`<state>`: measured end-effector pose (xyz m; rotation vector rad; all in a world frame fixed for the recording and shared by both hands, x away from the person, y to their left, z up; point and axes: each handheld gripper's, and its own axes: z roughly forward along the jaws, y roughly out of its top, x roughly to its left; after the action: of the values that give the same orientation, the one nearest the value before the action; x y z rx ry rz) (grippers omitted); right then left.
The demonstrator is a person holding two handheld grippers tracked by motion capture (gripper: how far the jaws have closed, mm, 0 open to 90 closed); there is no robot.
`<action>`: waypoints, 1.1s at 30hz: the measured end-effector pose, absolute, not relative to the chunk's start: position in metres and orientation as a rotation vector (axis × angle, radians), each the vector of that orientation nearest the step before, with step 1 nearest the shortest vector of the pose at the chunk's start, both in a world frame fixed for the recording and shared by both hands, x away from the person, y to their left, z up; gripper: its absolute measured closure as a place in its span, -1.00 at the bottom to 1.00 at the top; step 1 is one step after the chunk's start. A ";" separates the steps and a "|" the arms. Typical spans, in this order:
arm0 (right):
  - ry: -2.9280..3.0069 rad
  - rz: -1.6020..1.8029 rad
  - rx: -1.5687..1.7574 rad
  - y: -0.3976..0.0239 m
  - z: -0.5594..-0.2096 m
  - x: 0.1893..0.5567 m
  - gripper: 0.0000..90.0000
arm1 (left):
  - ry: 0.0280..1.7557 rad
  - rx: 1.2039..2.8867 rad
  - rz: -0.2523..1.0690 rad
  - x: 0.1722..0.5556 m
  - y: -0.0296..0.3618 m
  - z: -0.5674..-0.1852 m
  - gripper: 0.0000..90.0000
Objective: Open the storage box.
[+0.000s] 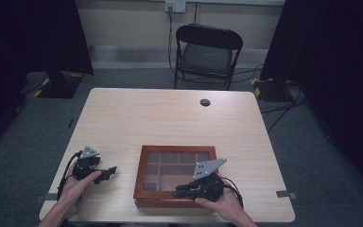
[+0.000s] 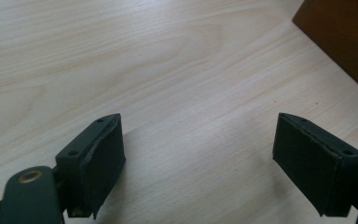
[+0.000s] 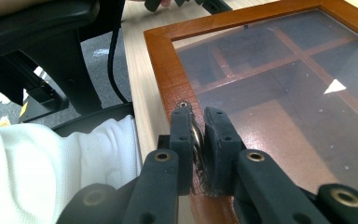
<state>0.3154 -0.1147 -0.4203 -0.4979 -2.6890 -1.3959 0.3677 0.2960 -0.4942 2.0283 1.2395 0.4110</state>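
Observation:
A wooden box with a glass lid over several compartments lies near the front edge of the light wood table. My right gripper is at the box's front rim. In the right gripper view, the right gripper is shut on a small metal ring fixed to the lid's wooden frame. My left gripper rests on the table left of the box, pointing toward it. Its jaws stand wide apart in the left gripper view, with bare table between them and a corner of the box beyond.
A black folding chair stands behind the table. A dark grommet hole sits near the table's far edge. Cables lie on the floor at the right. A white garment and a black chair arm are close to my right gripper.

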 end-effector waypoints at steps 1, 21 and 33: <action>-2.690 -1.397 -0.493 -0.115 -0.420 0.316 0.83 | 1.235 2.030 0.409 0.367 0.295 -0.494 -0.64; -2.685 -1.378 -0.517 -0.113 -0.403 0.322 0.83 | 1.121 1.981 0.322 0.353 0.276 -0.478 -0.64; -2.692 -1.374 -0.507 -0.111 -0.389 0.330 0.83 | 1.020 2.006 0.320 0.347 0.265 -0.472 -0.63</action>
<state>0.3298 -0.1112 -0.3887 -0.5075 -2.6922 -1.3744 0.3467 0.2649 -0.4721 2.0055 1.0197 0.3195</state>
